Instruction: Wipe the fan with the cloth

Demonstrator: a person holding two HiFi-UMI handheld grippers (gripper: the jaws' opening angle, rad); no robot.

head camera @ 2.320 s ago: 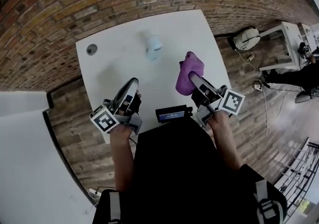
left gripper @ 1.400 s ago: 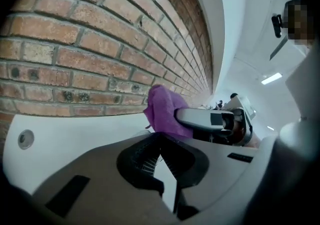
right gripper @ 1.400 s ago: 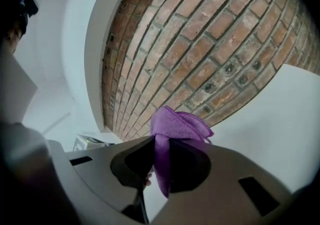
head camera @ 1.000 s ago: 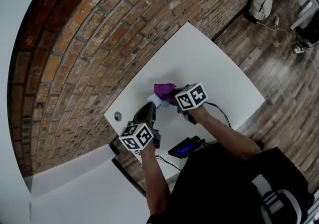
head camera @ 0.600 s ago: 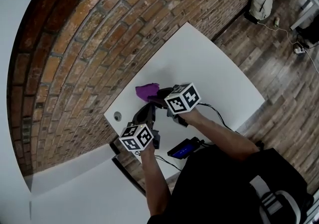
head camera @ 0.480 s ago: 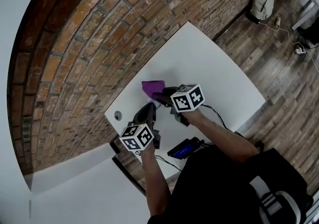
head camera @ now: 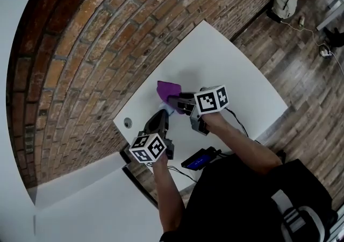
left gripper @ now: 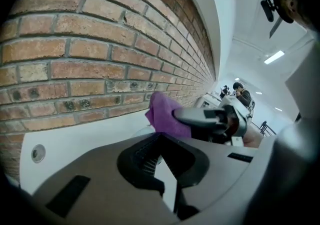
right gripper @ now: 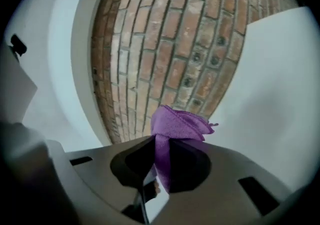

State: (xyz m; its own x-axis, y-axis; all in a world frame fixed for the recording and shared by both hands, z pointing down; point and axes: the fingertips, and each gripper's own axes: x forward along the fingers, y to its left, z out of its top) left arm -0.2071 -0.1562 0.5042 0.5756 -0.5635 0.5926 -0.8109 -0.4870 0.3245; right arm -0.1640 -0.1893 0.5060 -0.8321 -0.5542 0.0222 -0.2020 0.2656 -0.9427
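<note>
On the white table (head camera: 236, 74) a small pale blue fan (head camera: 167, 109) stands by the brick wall, mostly hidden by both grippers. My right gripper (head camera: 176, 100) reaches in from the right, shut on a purple cloth (head camera: 167, 89) that bunches out past its tips just above the fan. In the right gripper view the cloth (right gripper: 175, 126) hangs pinched between the jaws of the right gripper (right gripper: 162, 169). My left gripper (head camera: 161, 116) is shut, its tips right at the fan; contact cannot be told. The left gripper view looks over the left gripper (left gripper: 161, 144) to the cloth (left gripper: 165, 116) and the right gripper (left gripper: 215, 119).
The brick wall (head camera: 107, 47) runs close behind the table. A round cable hole (head camera: 127, 122) sits in the table's left corner. A black device with a blue screen (head camera: 200, 158) and its cable lie at the near edge. A backpack (head camera: 282, 1) rests on the wooden floor.
The right gripper has swept the cloth left over the fan, then lifted and rolled, so the cloth now sits a little higher. The left gripper has kept still.
</note>
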